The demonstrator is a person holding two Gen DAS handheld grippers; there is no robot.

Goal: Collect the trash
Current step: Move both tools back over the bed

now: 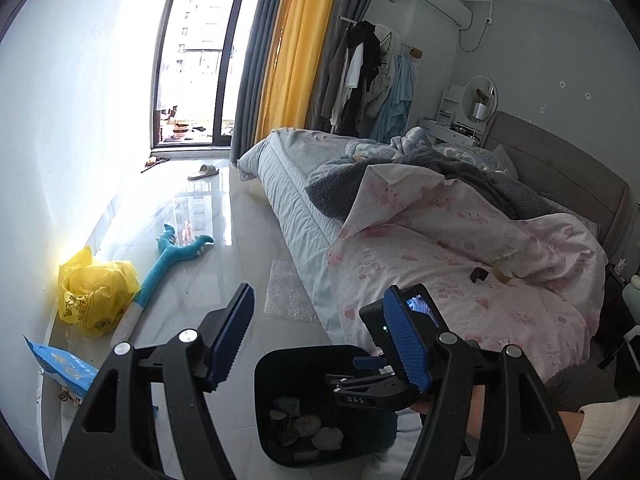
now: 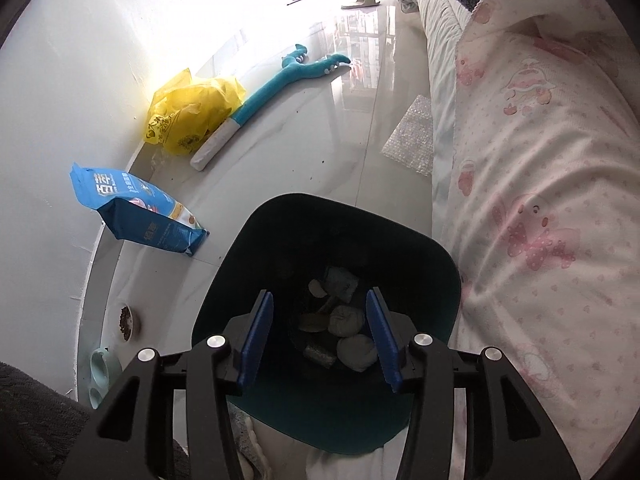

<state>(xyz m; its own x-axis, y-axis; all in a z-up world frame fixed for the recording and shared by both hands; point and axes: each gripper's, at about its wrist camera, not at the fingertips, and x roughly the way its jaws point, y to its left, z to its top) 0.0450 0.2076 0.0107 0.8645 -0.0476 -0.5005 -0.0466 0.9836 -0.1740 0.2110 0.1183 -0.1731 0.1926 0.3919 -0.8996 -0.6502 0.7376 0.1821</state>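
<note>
Down on the floor beside the bed (image 2: 532, 184), a dark bin (image 2: 416, 248) stands with crumpled tissues (image 2: 348, 320) and other scraps lying at its bottom. Directly above its mouth hangs the right tool (image 2: 320, 344), its blue fingers (image 2: 258, 338) spread wide with nothing between them. The left tool (image 1: 316, 344) is likewise spread and empty, held higher and a little off to the side, so that the bin (image 1: 296, 364) and the right tool (image 1: 376, 384) show between its fingers. Against the wall lie a yellow plastic bag (image 2: 192, 112) and, nearer, a blue pouch (image 2: 136, 208). A long teal plush toy (image 2: 280, 80) stretches across the tiles, touching the yellow bag. A sheet of bubble wrap (image 2: 412, 136) rests on the floor right at the foot of the bed's pink quilt. A slipper (image 2: 360, 1) sits far off near the window.
</note>
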